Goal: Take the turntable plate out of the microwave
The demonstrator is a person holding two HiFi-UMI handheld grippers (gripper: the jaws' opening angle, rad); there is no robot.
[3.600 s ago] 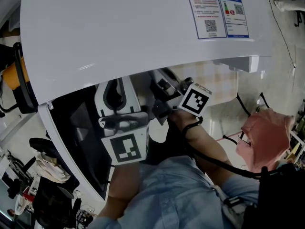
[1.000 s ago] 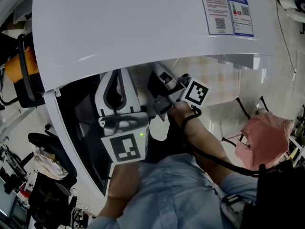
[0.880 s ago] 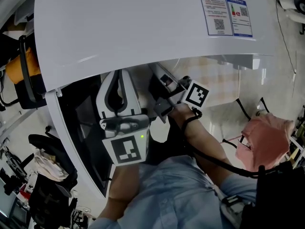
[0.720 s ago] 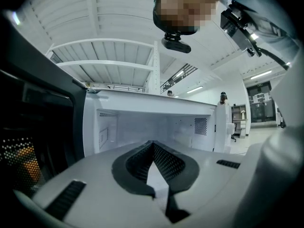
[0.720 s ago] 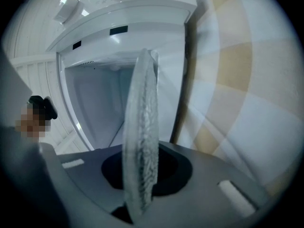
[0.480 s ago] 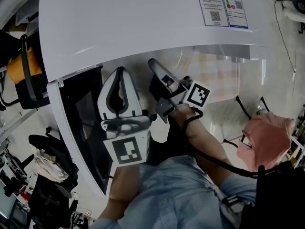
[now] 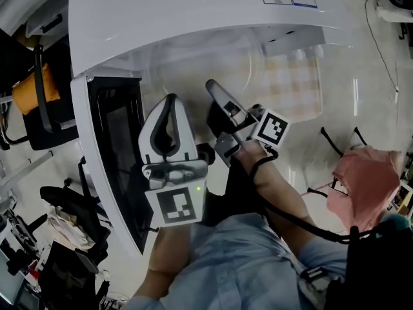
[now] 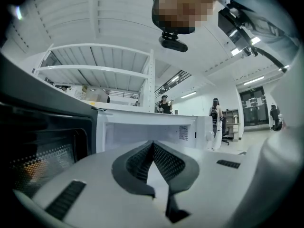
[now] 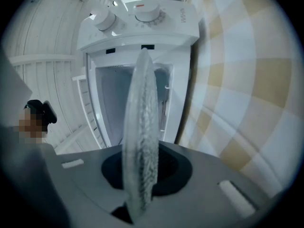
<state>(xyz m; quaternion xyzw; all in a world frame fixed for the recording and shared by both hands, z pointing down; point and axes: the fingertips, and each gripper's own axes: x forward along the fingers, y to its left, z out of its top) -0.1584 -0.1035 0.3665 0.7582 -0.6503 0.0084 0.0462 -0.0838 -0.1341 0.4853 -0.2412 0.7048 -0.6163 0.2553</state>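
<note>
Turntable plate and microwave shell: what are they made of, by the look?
Turntable plate: likely glass, translucent, with a pebbled texture along its edge. Microwave: smooth glossy white shell that catches highlights; painted metal or plastic, cannot tell which.

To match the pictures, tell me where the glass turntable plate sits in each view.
Head view: plate faint at upper centre, just below the microwave's front edge.
Left gripper view: not in it.
Right gripper view: plate at centre, edge-on between the jaws.
Shared landmark: the white microwave.
</note>
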